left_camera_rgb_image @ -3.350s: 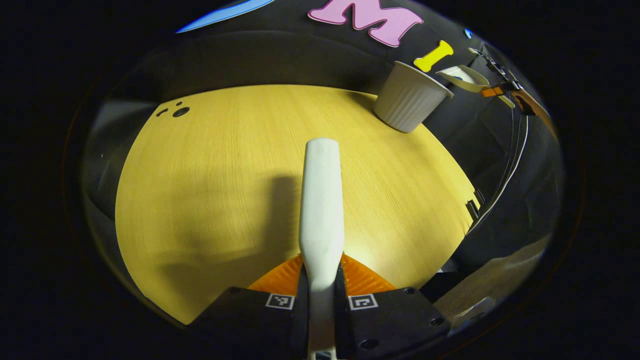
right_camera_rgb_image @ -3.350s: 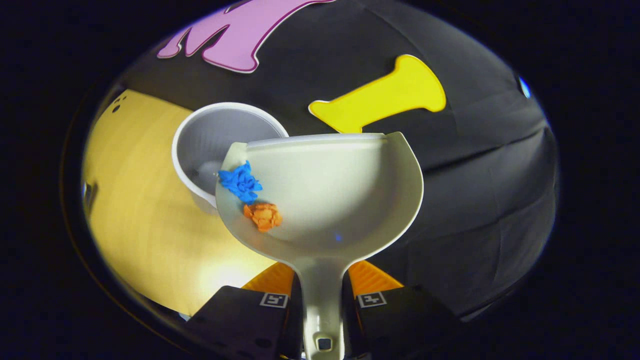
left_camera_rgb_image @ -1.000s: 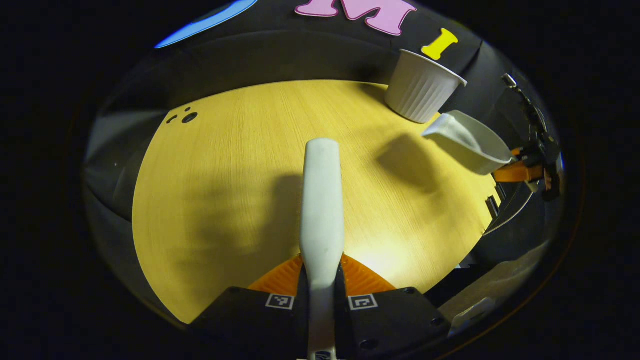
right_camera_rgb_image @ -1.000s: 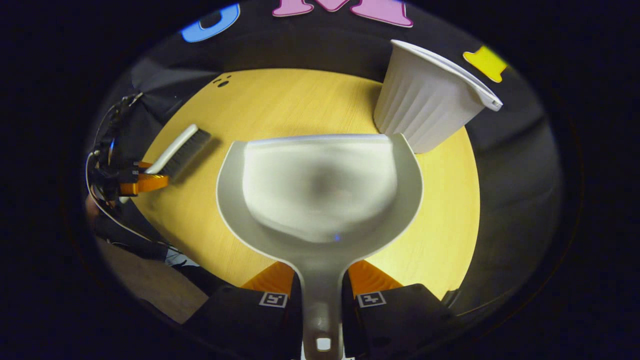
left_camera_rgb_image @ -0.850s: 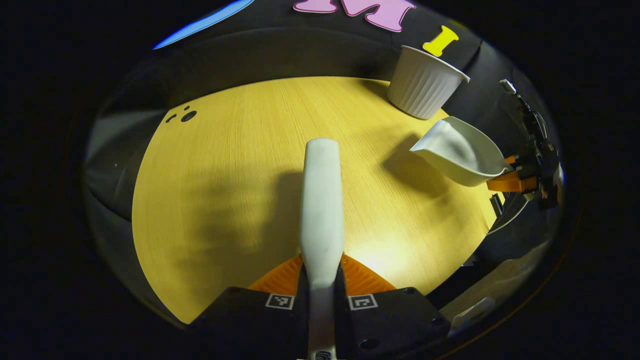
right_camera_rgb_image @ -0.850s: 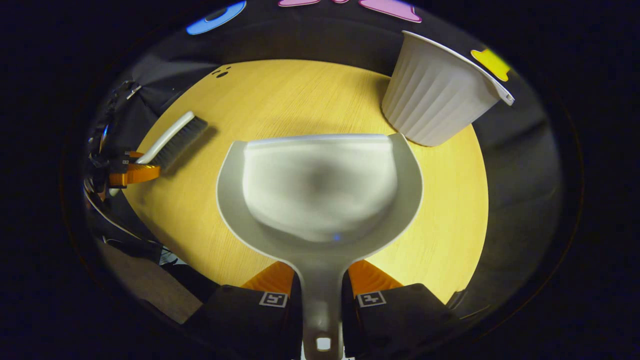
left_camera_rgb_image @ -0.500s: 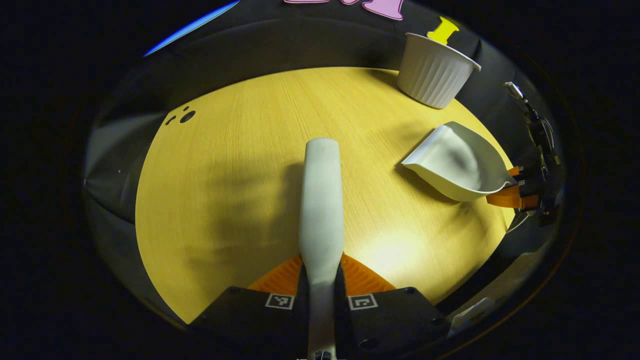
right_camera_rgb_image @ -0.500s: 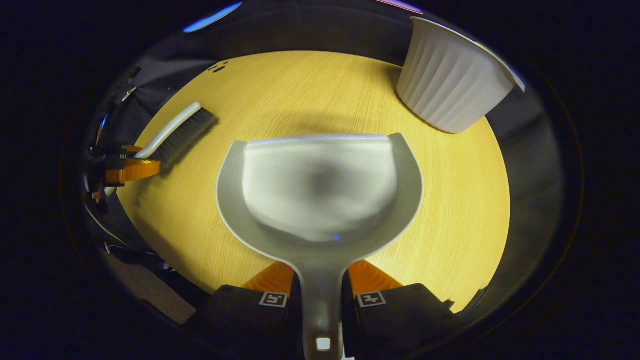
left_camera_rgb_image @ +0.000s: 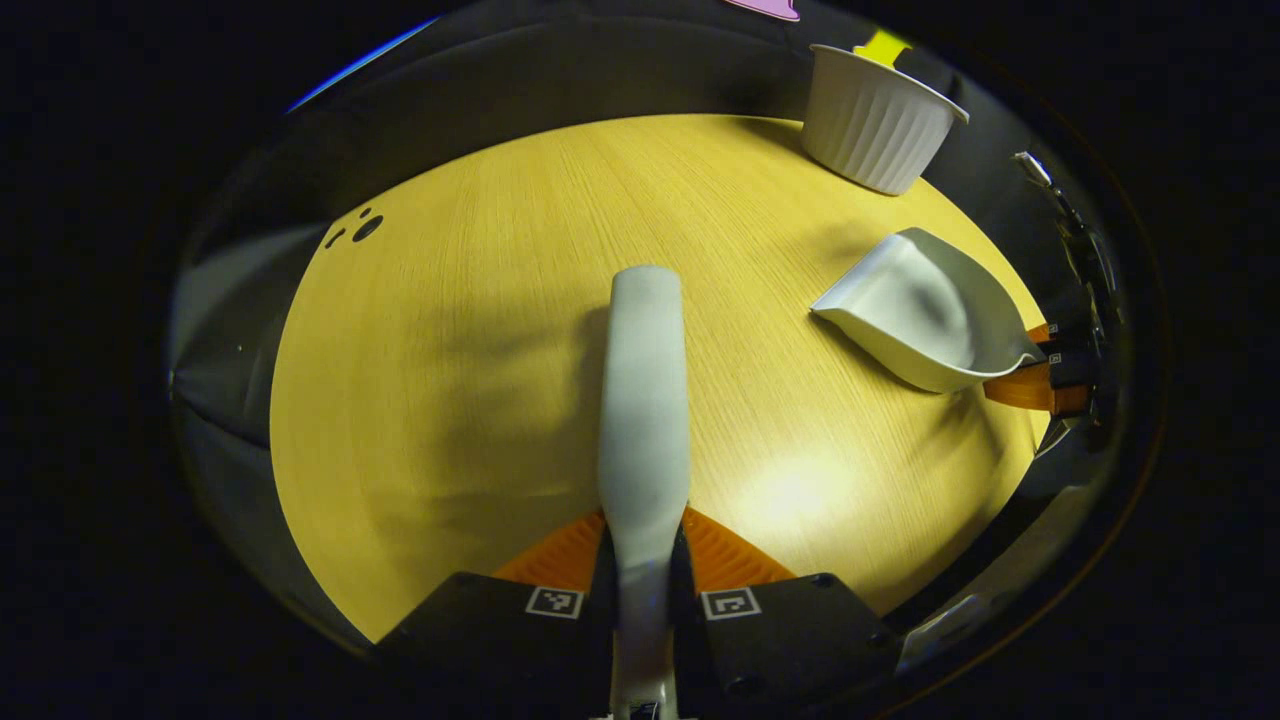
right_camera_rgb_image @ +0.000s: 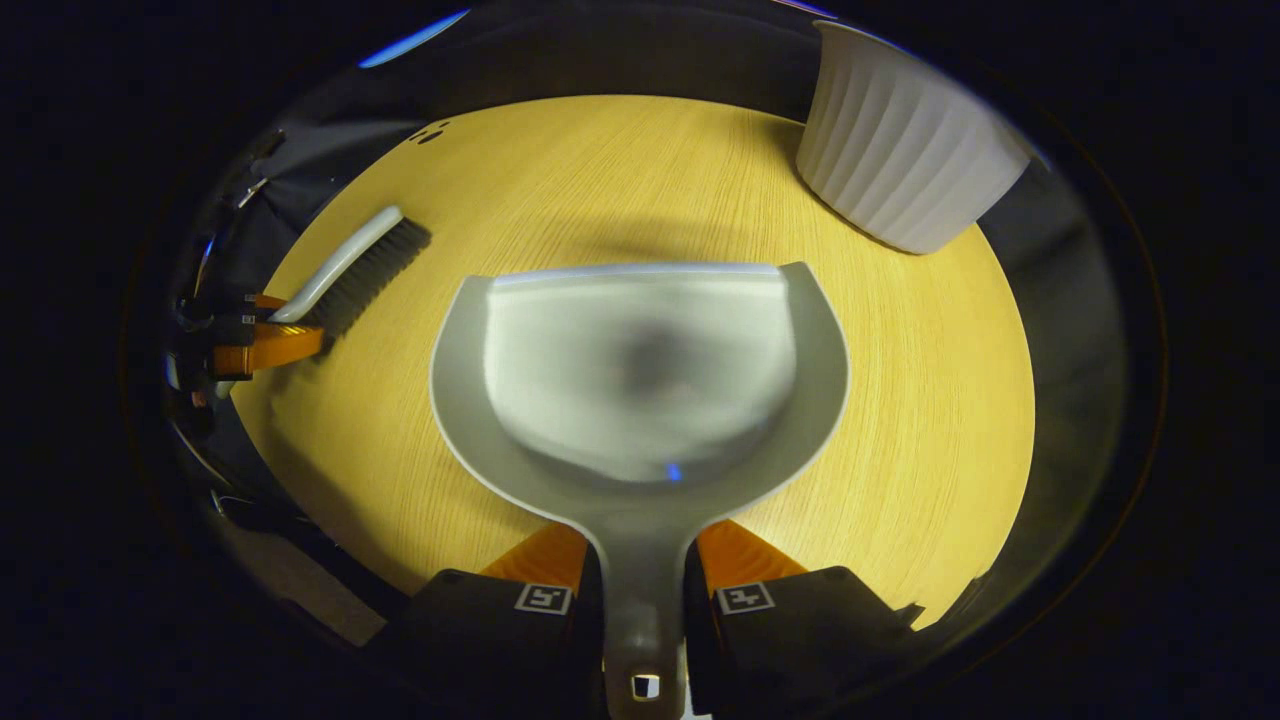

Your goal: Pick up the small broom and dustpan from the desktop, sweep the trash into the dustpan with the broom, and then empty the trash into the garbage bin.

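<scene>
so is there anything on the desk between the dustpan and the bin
Nothing visible. In the right gripper view the dustpan, held by the right gripper, faces bare desktop up to the white ribbed garbage bin. The broom sits off to the side in the left gripper.

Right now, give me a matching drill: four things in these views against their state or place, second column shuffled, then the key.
1. broom
2. dustpan
3. garbage bin
4. table

A. stands upright at the table's far edge
B. empty, in the right gripper
C. carries the bin
D. handle in the left gripper

Pairs: 1-D, 2-B, 3-A, 4-C
</scene>
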Demonstrator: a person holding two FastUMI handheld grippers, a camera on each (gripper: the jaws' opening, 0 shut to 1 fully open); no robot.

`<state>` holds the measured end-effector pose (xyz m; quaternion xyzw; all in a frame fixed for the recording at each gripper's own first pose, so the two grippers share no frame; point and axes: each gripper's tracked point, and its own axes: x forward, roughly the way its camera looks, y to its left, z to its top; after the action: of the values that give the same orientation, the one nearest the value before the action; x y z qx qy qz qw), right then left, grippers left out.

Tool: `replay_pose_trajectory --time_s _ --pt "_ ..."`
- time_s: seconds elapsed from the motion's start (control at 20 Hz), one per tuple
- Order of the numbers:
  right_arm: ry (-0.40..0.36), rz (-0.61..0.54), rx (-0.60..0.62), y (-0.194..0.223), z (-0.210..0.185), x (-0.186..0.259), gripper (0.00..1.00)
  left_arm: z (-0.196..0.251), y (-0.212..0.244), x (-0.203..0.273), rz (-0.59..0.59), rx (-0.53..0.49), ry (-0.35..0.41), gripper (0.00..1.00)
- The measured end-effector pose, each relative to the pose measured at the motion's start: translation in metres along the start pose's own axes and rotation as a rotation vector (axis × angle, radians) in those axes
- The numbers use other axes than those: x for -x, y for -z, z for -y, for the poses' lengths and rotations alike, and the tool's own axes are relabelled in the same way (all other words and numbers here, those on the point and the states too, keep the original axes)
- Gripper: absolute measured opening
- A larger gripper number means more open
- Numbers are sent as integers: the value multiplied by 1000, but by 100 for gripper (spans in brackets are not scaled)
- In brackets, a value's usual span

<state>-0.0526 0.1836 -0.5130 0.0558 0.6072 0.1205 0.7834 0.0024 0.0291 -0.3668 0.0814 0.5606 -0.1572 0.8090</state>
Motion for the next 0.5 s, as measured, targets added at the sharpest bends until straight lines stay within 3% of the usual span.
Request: replay_pose_trajectory --time_s 0.25,0.45,0.5 --pt "-6 -12 16 7 -3 8 39 -1 1 7 6 -25 -27 30" --pt "-36 34 -42 0 -1 43 41 -6 2 33 43 -53 -49 32" --pt "-35 52 -56 -2 2 55 41 -7 3 41 59 -56 -49 28"
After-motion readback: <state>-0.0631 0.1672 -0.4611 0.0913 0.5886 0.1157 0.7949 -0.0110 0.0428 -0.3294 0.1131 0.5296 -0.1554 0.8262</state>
